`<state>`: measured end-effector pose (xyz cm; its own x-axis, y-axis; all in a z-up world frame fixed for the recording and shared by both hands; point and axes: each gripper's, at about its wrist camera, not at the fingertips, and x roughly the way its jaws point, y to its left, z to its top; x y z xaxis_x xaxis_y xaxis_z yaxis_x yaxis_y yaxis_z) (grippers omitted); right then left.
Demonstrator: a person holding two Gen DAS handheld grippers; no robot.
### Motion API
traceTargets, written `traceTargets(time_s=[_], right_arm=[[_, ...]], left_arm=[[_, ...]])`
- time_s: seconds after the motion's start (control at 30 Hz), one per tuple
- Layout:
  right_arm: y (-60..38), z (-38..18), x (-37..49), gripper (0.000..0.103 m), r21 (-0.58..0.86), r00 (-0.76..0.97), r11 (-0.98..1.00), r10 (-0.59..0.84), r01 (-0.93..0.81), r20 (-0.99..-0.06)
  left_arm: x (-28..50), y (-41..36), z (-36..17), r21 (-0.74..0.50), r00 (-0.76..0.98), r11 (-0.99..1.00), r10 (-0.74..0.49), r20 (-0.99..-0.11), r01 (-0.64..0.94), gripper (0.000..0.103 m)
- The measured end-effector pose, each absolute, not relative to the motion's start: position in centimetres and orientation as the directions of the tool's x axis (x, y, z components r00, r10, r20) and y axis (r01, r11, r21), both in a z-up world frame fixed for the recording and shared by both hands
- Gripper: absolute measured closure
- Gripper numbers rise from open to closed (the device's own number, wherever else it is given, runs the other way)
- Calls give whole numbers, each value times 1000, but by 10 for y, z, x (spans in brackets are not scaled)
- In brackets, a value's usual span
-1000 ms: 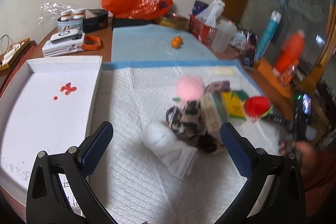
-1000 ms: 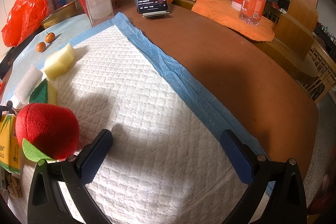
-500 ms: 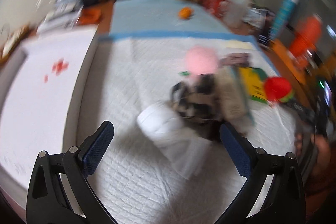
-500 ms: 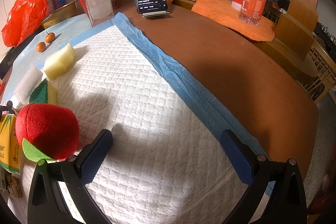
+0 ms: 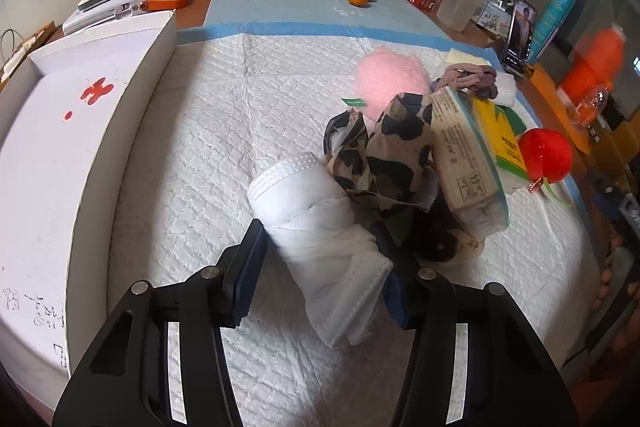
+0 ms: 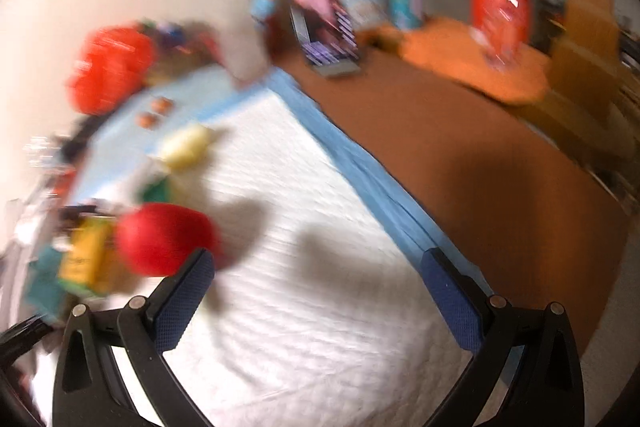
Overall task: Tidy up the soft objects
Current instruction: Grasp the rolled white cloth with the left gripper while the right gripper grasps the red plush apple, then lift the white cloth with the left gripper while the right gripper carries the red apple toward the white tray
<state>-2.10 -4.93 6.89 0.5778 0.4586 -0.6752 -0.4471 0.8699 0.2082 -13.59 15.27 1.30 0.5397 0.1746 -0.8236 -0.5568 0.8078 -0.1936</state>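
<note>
Closing on the white cloth roll, my left hand-held gripper clamps it on the quilted pad beside the leopard-print cloth; my right hand-held gripper gapes empty.

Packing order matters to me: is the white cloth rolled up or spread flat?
Rolled up. The white cloth is a tight bundle wrapped by its own band, lying between the left tongs.

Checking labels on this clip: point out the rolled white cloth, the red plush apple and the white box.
rolled white cloth (image 5: 316,211): left wrist view, on its wrapped middle.
red plush apple (image 5: 546,155): left wrist view, on its round red body.
white box (image 5: 120,147): left wrist view, on its outer side wall.
</note>
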Motion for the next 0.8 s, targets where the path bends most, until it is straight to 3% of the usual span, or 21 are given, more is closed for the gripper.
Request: traceTargets(time_s=[0.1,0.33,0.7,0.73,0.8], right_arm=[[-44,87,-29,0,238,565,816,545,-526,-619],[9,84,-27,0,192,460,759,553,-622,-695],[36,73,-28,0,199,418,741,556,-642,-718],[41,70,-27,2,187,413,740,545,-646,-729],[47,62,-25,37,191,375,730,535,-656,-757]], left_arm=[[-137,151,13,-208,549,806,165,-819,-554,51],[-151,151,23,-222,567,792,181,-804,-568,51],[-172,155,41,-260,611,774,199,-766,-578,51],[-172,155,43,-260,614,775,200,-764,-577,51],[-173,154,49,-264,624,778,202,-755,-571,51]])
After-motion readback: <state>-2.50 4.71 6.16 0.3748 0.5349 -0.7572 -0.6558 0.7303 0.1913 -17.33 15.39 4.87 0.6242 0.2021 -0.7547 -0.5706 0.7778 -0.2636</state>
